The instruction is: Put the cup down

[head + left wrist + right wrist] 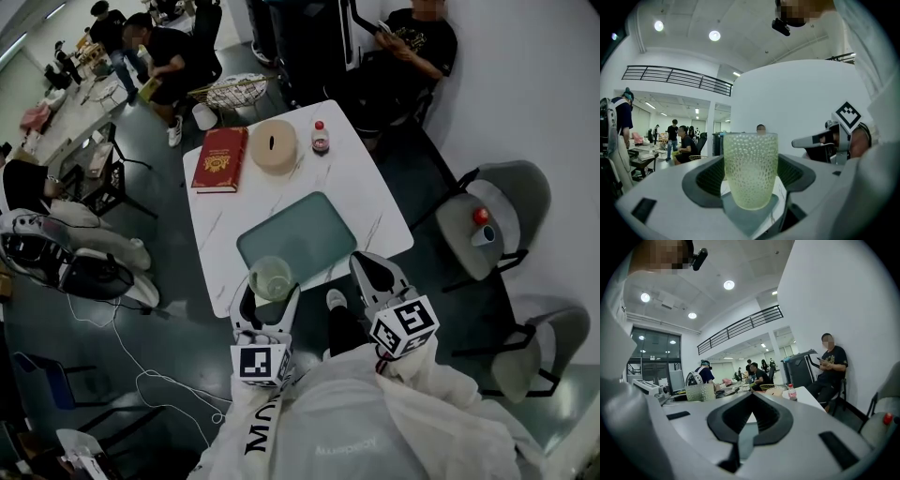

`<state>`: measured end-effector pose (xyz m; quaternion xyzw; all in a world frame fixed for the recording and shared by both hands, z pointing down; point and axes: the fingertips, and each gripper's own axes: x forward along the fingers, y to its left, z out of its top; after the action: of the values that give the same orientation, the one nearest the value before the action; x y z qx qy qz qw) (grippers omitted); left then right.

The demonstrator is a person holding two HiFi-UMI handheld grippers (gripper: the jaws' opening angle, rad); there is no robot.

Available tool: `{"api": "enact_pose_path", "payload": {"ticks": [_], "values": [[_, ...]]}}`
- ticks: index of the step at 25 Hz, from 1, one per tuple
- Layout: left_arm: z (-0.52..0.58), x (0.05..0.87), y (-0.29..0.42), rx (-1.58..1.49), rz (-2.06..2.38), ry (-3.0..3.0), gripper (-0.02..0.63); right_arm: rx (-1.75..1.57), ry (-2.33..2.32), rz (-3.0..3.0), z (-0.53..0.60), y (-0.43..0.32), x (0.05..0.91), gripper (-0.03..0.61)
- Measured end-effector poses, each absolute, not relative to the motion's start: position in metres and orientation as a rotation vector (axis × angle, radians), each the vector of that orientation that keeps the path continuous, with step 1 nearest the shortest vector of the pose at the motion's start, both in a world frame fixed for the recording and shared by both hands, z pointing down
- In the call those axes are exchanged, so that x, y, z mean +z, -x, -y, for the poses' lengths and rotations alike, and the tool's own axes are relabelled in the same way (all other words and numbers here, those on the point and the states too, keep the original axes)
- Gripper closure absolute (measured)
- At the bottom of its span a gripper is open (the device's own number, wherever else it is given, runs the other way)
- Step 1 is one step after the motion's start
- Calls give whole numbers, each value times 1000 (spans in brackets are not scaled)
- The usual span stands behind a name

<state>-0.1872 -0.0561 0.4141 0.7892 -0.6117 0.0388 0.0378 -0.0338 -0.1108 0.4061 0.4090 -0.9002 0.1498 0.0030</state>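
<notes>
Fingers (707, 180) of L gripper (750, 180) pinch the cup (750, 168) by its lower sides. It's upright, over the near-left corner of the green mat (309, 234) on the tabletop (366, 178). Can't tell if the base touches the mat. Judged: cup brought to the spot; lowering & release left.

Cup: pale green translucent glass, dimpled all over, tapering to the base. Mat: smooth, rounded rectangle.

R gripper (367, 265), by the mat's near-right corner: fingers pressed together, nothing in them.
</notes>
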Motion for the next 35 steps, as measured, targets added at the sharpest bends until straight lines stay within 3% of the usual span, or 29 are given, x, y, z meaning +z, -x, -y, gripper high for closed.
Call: {"api": "enact_pose_path", "payload": {"ticks": [35], "values": [[266,514,149,263,1675,-2445,259,534,-1185,2727,298,27,456,572]]}}
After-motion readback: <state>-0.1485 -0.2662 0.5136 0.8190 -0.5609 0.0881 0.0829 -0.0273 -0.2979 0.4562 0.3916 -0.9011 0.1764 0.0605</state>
